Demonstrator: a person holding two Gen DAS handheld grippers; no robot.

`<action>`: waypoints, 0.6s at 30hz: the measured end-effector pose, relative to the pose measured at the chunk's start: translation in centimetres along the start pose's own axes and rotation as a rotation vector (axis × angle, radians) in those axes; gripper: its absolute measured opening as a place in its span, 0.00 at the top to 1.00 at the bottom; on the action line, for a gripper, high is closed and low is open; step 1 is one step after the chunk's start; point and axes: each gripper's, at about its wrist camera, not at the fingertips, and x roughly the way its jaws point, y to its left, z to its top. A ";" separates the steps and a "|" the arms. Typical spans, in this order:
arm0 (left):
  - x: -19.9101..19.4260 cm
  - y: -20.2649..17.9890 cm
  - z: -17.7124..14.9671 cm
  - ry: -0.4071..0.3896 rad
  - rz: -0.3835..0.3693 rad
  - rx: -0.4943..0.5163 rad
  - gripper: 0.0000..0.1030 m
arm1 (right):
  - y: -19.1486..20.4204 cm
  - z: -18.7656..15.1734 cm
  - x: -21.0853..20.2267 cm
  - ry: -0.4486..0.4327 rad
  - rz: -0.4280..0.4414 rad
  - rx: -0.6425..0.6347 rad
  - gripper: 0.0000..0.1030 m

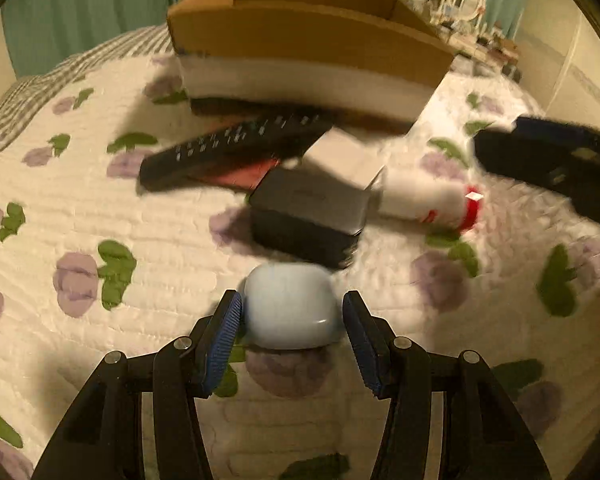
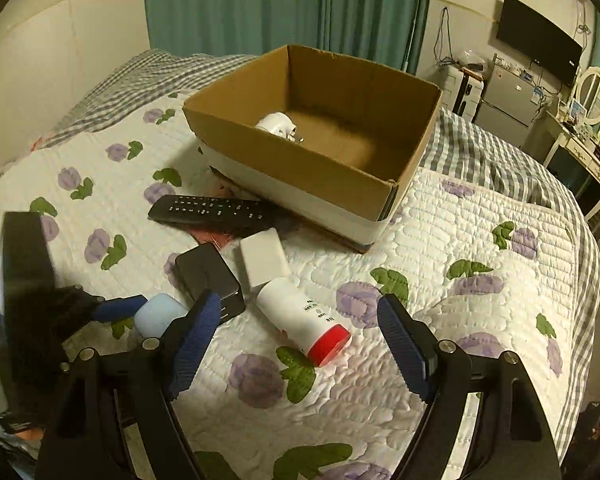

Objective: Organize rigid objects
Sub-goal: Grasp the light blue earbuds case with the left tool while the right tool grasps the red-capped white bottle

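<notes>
In the left wrist view, a pale blue case is seen on the bed, bracketed by the left gripper, jaws wide. In the right wrist view, a bottle is seen lying ahead of the right gripper, jaws wide, red cap nearest, its long axis pointing toward the cardboard box.

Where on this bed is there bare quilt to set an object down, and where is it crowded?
Free: the quilt right of the white bottle and cardboard box, out to the checked edge; also left of the remote. Crowded: the remote, black box, white box, bottle and blue case cluster before the cardboard box.
</notes>
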 end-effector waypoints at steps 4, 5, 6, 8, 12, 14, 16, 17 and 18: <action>0.3 0.1 -0.1 -0.001 -0.016 0.008 0.50 | 0.0 0.0 0.7 0.035 -0.003 0.001 0.22; 0.2 0.1 -0.2 -0.003 -0.017 0.011 0.50 | 0.0 0.0 0.8 0.045 -0.001 -0.001 0.22; 0.1 0.2 -0.2 -0.003 -0.022 0.011 0.50 | 0.0 0.1 1.0 0.053 0.001 -0.003 0.22; -0.5 0.4 -0.1 -0.010 -0.031 -0.001 0.50 | 0.0 0.1 1.2 0.067 0.011 -0.007 0.22; -3.0 1.2 1.0 -0.092 -0.023 -0.019 0.50 | 0.4 0.8 2.3 0.121 0.038 -0.062 0.22; -3.9 2.0 1.9 -0.127 -0.011 -0.031 0.50 | 1.0 1.2 3.2 0.153 0.023 -0.139 0.22; -4.3 2.8 2.7 -0.152 0.021 -0.039 0.50 | 1.8 1.4 4.2 0.182 0.001 -0.219 0.22; -4.2 3.1 2.9 -0.157 0.035 -0.041 0.50 | 2.0 1.4 4.7 0.196 -0.005 -0.241 0.22; -4.1 3.3 3.3 -0.158 0.047 -0.045 0.50 | 2.2 1.3 5.3 0.218 -0.008 -0.262 0.24</action>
